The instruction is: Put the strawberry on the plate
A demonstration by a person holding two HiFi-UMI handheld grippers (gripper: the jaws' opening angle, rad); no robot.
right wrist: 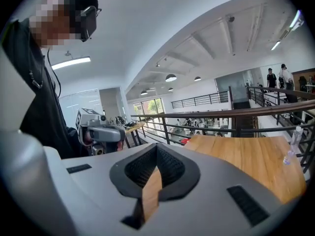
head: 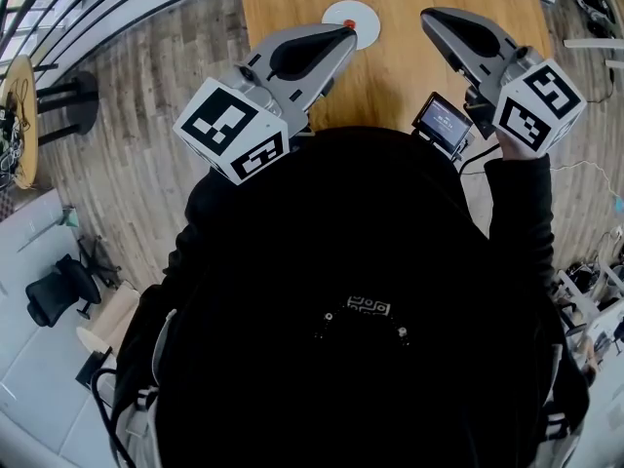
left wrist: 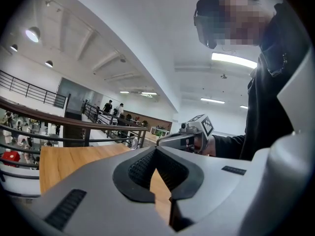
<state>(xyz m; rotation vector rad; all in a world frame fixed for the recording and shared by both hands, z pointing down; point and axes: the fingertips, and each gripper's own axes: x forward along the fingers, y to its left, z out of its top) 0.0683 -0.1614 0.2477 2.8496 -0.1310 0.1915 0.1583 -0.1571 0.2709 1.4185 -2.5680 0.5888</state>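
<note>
In the head view a white plate [head: 341,13] lies at the far end of the wooden table [head: 400,57]. A small red strawberry [head: 349,24] rests on its near part. My left gripper [head: 348,33] is raised, and its tip shows just in front of the plate. Its jaws are shut with nothing between them, as the left gripper [left wrist: 156,149] view confirms. My right gripper [head: 426,16] is held up to the right of the plate, also shut and empty. The right gripper [right wrist: 156,147] view shows its black pads meeting. Each gripper view looks across at the other gripper, and neither shows the plate or strawberry.
A small screen [head: 444,120] sits beside the right gripper near the person's body. A clear bottle [right wrist: 294,144] stands at the table's far right edge. A railing [right wrist: 221,117] runs behind the table. Wood floor and a stool [head: 68,100] lie to the left.
</note>
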